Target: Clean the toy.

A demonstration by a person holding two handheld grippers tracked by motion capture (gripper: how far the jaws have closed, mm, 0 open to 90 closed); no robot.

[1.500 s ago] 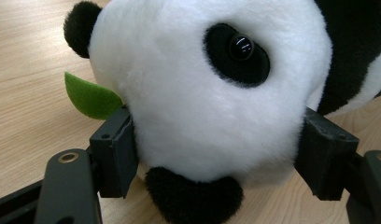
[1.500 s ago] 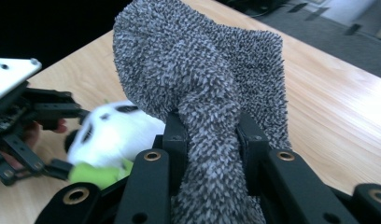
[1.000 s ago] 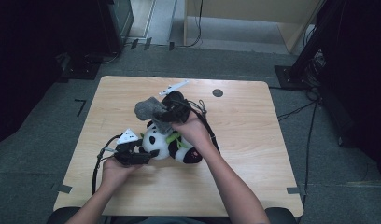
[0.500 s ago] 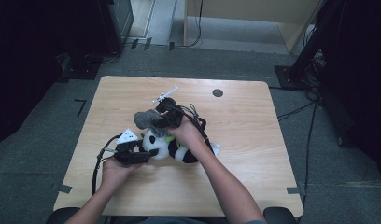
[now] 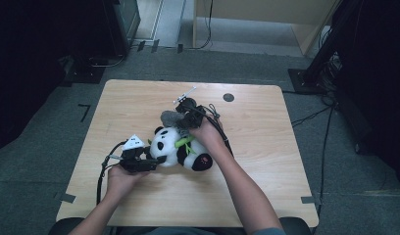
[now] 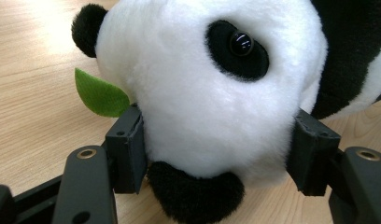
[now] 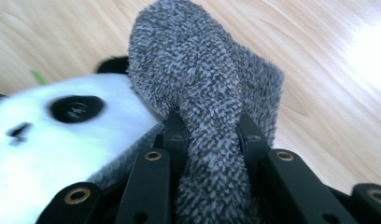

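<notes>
On the left of the tabletop (image 5: 139,98): the left hand-held gripper (image 5: 151,164) is seen in the high view, its jaws clamped on the head of the panda plush (image 5: 181,147).
Panda plush position: it lies on its side near the middle of the tabletop, head toward the left.
Right hand-held gripper (image 5: 181,120): its jaws are closed on the grey fuzzy sock (image 5: 169,117), held just over the panda's head.
Step in hand: the sock is judged to be in the course of being pulled onto the panda like a cap.
Next move: the sock's opening must be lowered over the ear while the head is held steady.
Left gripper view: the pinched cheeks, one glossy eye and a green felt leaf (image 6: 100,95) are shown.
Right gripper view: the sock's knit (image 7: 202,107) is seen resting against the panda's head (image 7: 53,140), a contact not legible from above.
</notes>
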